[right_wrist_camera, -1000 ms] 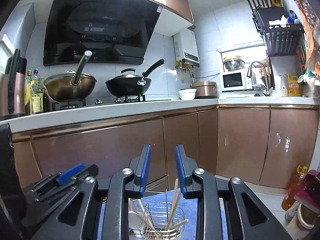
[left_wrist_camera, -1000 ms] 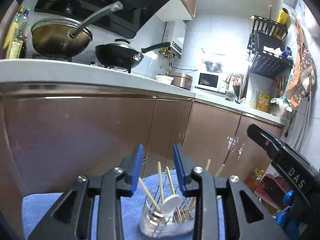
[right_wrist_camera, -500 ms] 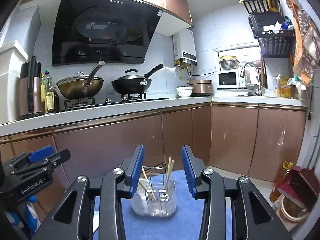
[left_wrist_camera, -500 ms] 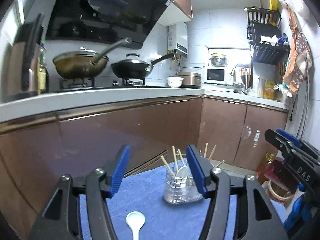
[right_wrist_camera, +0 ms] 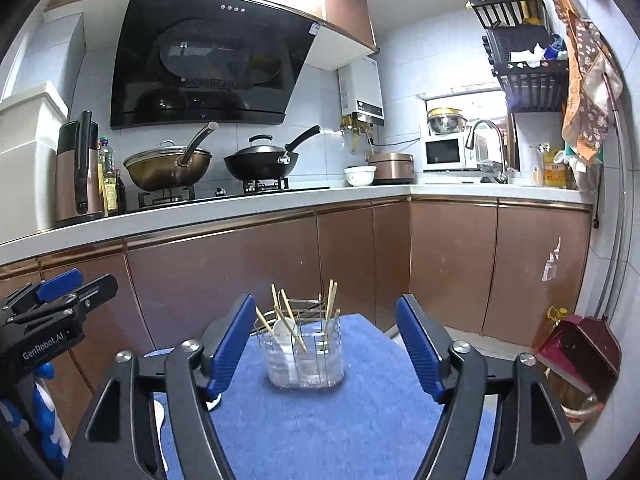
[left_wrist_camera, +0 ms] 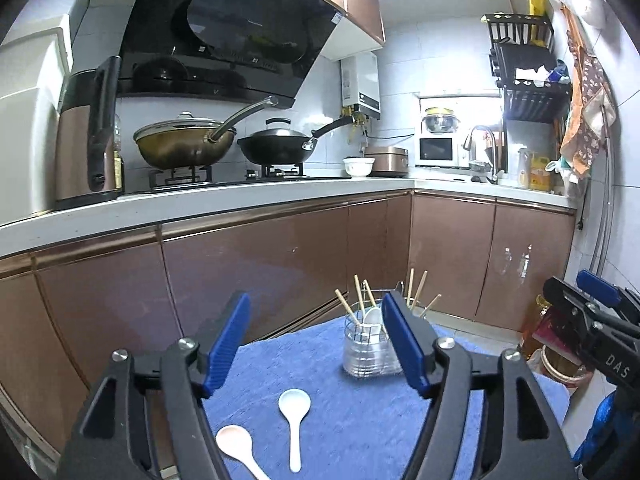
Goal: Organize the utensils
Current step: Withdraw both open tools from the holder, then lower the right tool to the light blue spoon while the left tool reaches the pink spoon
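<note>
Utensil holder (right_wrist_camera: 305,354) ahead, both grippers near level, fingers (left_wrist_camera: 228,338) opening, empty

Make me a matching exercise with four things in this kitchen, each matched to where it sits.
Column one:
1. white spoon
2. utensil holder
3. black wok
4. microwave

Column two:
A. on the stove burner
B. lying flat on the blue cloth
C. on the counter beside the tap
D. standing on the blue cloth with chopsticks in it

Pairs: 1-B, 2-D, 3-A, 4-C
</note>
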### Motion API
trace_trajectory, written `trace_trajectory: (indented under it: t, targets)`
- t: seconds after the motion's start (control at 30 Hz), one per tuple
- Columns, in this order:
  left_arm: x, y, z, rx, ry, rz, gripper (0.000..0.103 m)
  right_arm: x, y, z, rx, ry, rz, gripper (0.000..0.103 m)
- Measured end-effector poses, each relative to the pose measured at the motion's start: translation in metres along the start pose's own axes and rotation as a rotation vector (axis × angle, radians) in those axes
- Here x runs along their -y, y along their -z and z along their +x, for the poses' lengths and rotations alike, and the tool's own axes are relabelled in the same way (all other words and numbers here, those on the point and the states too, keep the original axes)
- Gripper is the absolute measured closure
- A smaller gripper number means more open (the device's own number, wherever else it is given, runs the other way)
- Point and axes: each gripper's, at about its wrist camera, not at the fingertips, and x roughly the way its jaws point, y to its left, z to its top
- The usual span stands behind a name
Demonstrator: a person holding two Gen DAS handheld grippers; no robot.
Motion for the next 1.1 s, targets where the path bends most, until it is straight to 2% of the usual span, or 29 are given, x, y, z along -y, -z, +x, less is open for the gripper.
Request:
trace_trajectory:
  t: [0.13, 0.4, 0.5, 0.57, 0.73, 0.87, 1.1]
  targets:
    - [-0.003, 0.005, -0.011, -0.005, -0.015, 0.004, 0.035, 0.001, 0.005, -0.009, -0.015, 0.013, 0.01, 0.025]
    - [-0.007, 0.015, -0.032, -0.011, -0.037, 0.013, 0.034, -0.009, 0.015, -0.031, -0.021, 0.092, -0.021, 0.019]
    - [-0.011, 0.017, -0.038, -0.007, -0.041, 0.005, 0.034, -0.013, 0.017, -0.041, -0.006, 0.117, -0.03, 0.015]
    - [-0.015, 0.018, -0.043, 0.0, -0.046, -0.003, 0.034, -0.015, 0.018, -0.047, 0.019, 0.141, -0.037, 0.006]
    - [-0.021, 0.021, -0.052, 0.012, -0.06, -0.005, 0.034, -0.012, 0.02, -0.06, 0.069, 0.163, -0.014, 0.002]
    - [-0.025, 0.024, -0.053, 0.009, -0.069, -0.007, 0.033, -0.011, 0.021, -0.062, 0.063, 0.159, -0.029, 0.002]
    - [-0.035, 0.027, -0.05, -0.001, -0.113, -0.032, 0.032, 0.0, 0.022, -0.061, 0.067, 0.088, 0.027, 0.0]
